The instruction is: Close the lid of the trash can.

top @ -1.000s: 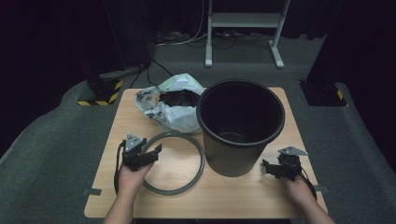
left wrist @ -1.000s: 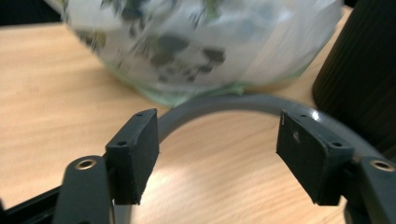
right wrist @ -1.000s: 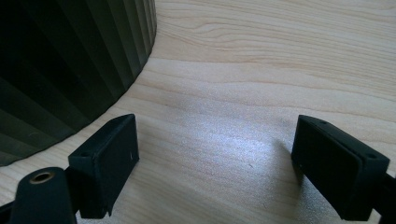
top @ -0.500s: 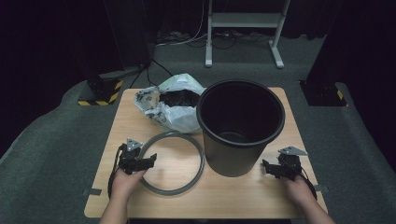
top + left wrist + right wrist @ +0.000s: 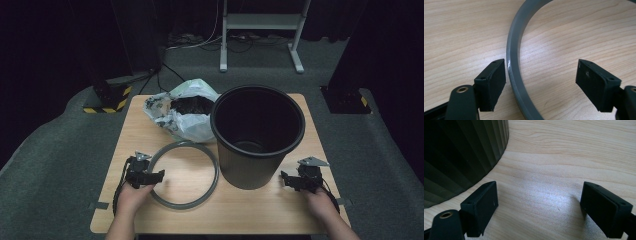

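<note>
My left tool (image 5: pixel 150 176) sat low over the grey ring (image 5: pixel 182 204), which lay flat on the tabletop (image 5: pixel 260 210) just to the left of the black bin (image 5: pixel 250 165). I was on the side of the ring farthest from the bin. The tool's jaws had just been opening and stood apart, with the ring's band (image 5: pixel 513 62) between them but not pressed. In the left gripper view the band ran close to the left-hand pad (image 5: pixel 494 80) and well away from the other. That was my worry: if I closed from there, the near pad would likely meet the band first and the far one might shove the ring toward the bin before it bit. The band was also thin and low, so pads held too high could have ridden over its top edge and snapped shut on nothing. Gripped at a single spot, the ring would probably have tipped as it rose, and its far side could have dragged or knocked the bin wall. My right tool (image 5: pixel 287 181) rested just right of the bin's base (image 5: pixel 461 152) with its jaws apart and empty, over bare wood, so it gave the bin no steadying. The crumpled bag (image 5: pixel 185 117) lay against the bin's far left side, close enough to snag a swinging ring.
</note>
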A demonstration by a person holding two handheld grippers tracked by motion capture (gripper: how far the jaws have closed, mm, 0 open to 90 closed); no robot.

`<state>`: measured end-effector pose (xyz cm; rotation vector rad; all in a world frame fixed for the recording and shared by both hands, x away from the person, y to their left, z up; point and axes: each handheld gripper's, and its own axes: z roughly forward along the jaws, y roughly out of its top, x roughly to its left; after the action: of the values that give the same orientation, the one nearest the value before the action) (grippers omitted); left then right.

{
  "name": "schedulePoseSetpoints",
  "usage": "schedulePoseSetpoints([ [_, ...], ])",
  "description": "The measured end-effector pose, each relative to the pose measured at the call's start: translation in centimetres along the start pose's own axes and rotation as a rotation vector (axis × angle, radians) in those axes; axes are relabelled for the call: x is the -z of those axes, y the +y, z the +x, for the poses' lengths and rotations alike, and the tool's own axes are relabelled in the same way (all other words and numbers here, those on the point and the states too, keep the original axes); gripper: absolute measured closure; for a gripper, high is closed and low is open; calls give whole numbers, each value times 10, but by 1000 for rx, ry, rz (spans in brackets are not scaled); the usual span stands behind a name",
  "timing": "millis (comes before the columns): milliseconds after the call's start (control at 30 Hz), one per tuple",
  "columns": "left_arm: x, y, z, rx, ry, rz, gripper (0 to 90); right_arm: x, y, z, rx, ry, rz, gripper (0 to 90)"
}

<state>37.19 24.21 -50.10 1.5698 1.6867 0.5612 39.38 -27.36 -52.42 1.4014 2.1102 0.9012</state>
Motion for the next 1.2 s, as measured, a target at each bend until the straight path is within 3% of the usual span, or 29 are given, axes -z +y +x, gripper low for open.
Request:
schedulePoseSetpoints([
  [100,-2,-1,2,4,37,36,231,0,0,0,3,2,1,142],
  [133,-2,-1,5,21,64,54,232,-1,1,0,6,5,-1,142],
  [167,-2,-1,5,21,64,54,238,-1,1,0,6,5,-1,142],
  [200,-3,-1,6,47,74,50,238,-1,1,0,6,4,0,141],
  [467,-7,-6,8,31,116,157,335,-1,1,0,8,8,0,141],
  [500,-7,-6,8,31,116,157,346,-1,1,0,8,8,0,141],
  [533,-9,-6,7,66,130,125,356,-1,1,0,9,13,1,141],
  [633,-9,-4,5,82,137,129,397,-2,2,-1,16,16,1,141],
  [667,-9,-2,5,59,133,169,457,-2,2,-1,17,16,1,141],
  [733,-12,2,3,64,142,193,496,-2,2,0,14,17,0,142],
  [800,-13,7,4,37,154,263,516,-2,2,-1,20,21,-1,141],
  [833,-13,7,4,37,154,263,526,-2,2,-1,20,21,-1,141],
  [867,-15,11,4,30,159,300,526,-2,2,-1,21,22,-1,141],
  [933,-21,15,3,55,176,316,557,-2,2,-1,23,24,-1,141],
  [967,-23,20,5,37,183,372,572,-2,2,-1,23,24,-1,141],
  [1033,-24,23,5,50,187,389,594,-2,2,-1,23,24,-1,142],
  [1067,-28,27,6,67,196,417,608,-2,2,-1,22,26,0,141],
  [1100,-28,29,8,55,194,456,619,-2,2,-1,22,27,0,142],
  [1200,-31,31,7,75,211,458,647,-2,2,-1,23,27,-1,142],
])
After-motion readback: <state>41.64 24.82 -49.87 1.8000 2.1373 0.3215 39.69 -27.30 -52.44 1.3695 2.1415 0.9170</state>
